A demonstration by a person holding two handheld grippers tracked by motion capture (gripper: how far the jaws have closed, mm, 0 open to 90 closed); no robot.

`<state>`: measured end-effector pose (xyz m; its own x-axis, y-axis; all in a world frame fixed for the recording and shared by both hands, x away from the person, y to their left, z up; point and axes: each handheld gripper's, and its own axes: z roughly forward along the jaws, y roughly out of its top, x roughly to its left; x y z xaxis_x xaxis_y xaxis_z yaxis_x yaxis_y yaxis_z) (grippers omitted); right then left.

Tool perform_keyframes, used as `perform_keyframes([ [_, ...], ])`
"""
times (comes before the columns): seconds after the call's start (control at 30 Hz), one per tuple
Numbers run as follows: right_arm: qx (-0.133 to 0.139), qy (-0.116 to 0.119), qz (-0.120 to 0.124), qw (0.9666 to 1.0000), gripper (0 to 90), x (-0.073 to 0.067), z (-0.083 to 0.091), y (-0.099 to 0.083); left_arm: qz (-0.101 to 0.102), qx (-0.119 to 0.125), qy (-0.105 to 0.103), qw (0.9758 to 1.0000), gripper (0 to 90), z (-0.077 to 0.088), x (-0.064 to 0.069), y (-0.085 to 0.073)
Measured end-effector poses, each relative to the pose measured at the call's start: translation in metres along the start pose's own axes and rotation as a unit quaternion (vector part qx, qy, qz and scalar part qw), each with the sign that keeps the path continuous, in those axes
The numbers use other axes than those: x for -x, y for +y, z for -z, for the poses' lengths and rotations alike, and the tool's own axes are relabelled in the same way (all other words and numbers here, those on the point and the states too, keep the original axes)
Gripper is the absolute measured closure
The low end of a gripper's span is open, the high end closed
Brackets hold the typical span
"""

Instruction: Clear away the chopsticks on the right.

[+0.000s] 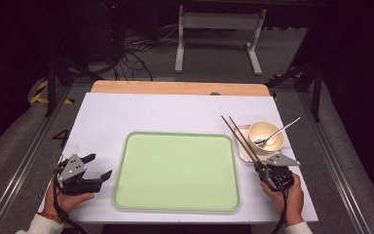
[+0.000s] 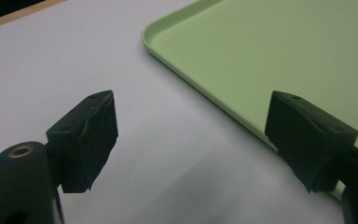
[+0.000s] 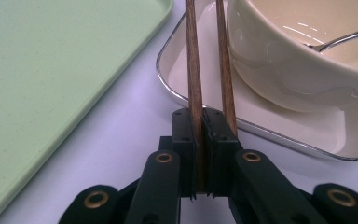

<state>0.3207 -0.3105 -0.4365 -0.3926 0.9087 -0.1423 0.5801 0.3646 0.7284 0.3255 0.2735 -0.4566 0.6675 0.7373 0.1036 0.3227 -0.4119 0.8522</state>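
A pair of dark wooden chopsticks lies slanted across the left edge of a small white plate. My right gripper is shut on their near ends. In the right gripper view one chopstick is pinched between the pads of the right gripper; the second stick runs just beside it against the right pad. A cream bowl with a metal spoon in it stands on the plate. My left gripper rests at the left of the table, open and with nothing between its jaws.
A large light-green tray lies in the middle of the white table top, between the two grippers; its corner is just ahead of the left gripper. A wooden strip runs along the far edge.
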Motion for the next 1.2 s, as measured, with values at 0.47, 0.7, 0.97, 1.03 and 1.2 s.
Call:
perform_keyframes([
  [0.47, 0.022, 0.009, 0.007, 0.9997, 84.8, -0.004, 0.012, 0.004, 0.000, 0.003, 0.003, 1.0000, 18.1, 0.001, 0.000, 0.000],
  [0.7, 0.030, 0.017, 0.008, 0.9994, 84.7, -0.007, 0.018, 0.004, 0.000, 0.003, 0.002, 1.0000, 18.1, 0.001, 0.000, 0.000],
  [0.97, 0.036, 0.030, 0.020, 0.9987, 84.7, -0.016, 0.024, 0.006, 0.001, 0.003, 0.002, 1.0000, 18.1, 0.001, 0.000, 0.000],
  [1.03, 0.036, 0.032, 0.021, 0.9986, 84.7, -0.017, 0.024, 0.006, 0.001, 0.003, 0.003, 1.0000, 18.1, 0.001, 0.000, 0.000],
  [1.2, 0.037, 0.041, 0.029, 0.9980, 84.7, -0.024, 0.026, 0.006, 0.001, 0.003, 0.003, 1.0000, 18.1, 0.001, 0.000, 0.000],
])
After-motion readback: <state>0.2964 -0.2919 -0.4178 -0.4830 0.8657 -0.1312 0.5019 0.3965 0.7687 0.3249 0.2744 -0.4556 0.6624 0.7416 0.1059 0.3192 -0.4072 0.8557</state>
